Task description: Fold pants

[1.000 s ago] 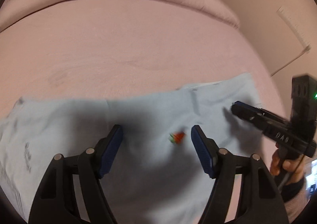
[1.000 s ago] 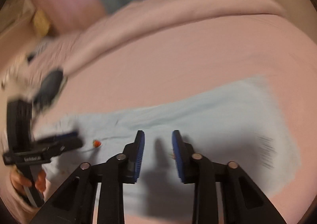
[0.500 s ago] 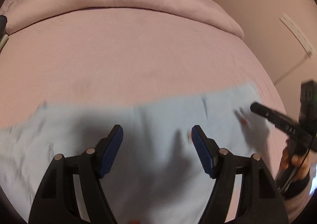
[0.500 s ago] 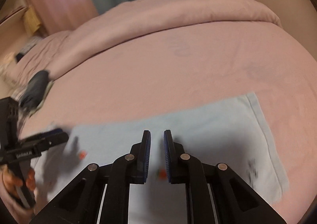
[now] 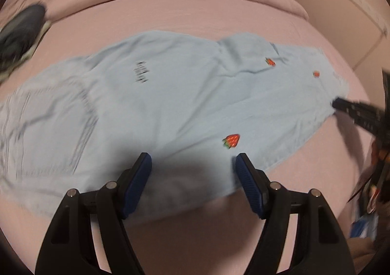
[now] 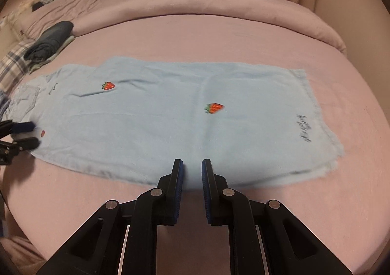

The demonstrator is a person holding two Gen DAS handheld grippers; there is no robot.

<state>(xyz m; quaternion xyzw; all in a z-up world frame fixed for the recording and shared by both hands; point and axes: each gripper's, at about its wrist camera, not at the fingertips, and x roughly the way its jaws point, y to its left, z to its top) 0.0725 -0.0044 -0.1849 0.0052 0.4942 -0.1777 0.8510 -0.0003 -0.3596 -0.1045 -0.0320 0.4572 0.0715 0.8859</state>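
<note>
Left view: my left gripper (image 5: pixel 192 167) hangs over the near edge of the pants (image 5: pixel 170 104), fingers wide apart with nothing between them. The pale blue pants lie flat across the pink bed (image 5: pixel 195 14), strawberries dotted on them. My right gripper (image 5: pixel 341 105) shows at the pants' right end.

Right view: my right gripper (image 6: pixel 192 172) sits at the near edge of the pants (image 6: pixel 170 124), fingers close together with a narrow gap, gripping nothing. My left gripper (image 6: pixel 25 135) is at the pants' left end. Dark clothes (image 6: pixel 51 41) lie beyond.
</note>
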